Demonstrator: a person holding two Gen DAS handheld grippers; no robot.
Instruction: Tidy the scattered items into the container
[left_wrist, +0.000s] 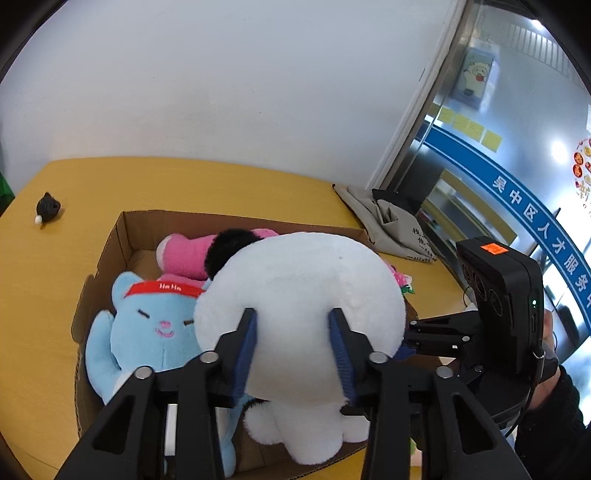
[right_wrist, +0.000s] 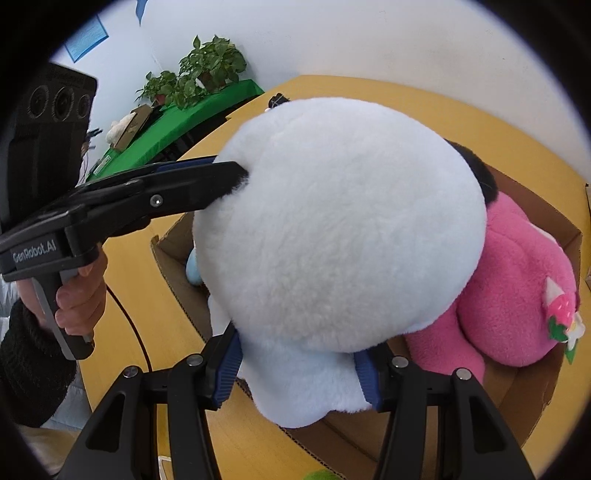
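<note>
The white plush toy (left_wrist: 299, 314) is round-headed and fleecy, with a black furry ear, a stubby body and short legs, and it hangs above the open cardboard box (left_wrist: 122, 236), partly inside it. The left claw (left_wrist: 293, 347) pinches the back of its head, its ribbed blue pads (left_wrist: 245, 343) sunk into the pile on either side. The right claw (right_wrist: 299, 363) pinches the toy lower down, at the neck and body, its blue pads pressing into the soft fur. Seen from the right wrist, the left claw's black fingers reach the head from the side, and a hand (right_wrist: 79, 295) in a dark knitted sleeve grips the handle. The box is corrugated brown board with its flaps folded outward. Inside lies a pale blue plush bear (left_wrist: 151, 325) with a red headband and stitched pink smile, and a pink fuzzy plush (right_wrist: 517, 295) bearing a felt strawberry. The surface (left_wrist: 66, 266) is smooth yellow wood with a rounded edge. A small black figure (left_wrist: 48, 208) sits apart near its far corner, and a crumpled grey cloth bag (left_wrist: 388, 225) lies beyond the box. Behind are a plain white wall, a glass door with a blue band, and potted plants (right_wrist: 207, 70) on a green-covered bench.
</note>
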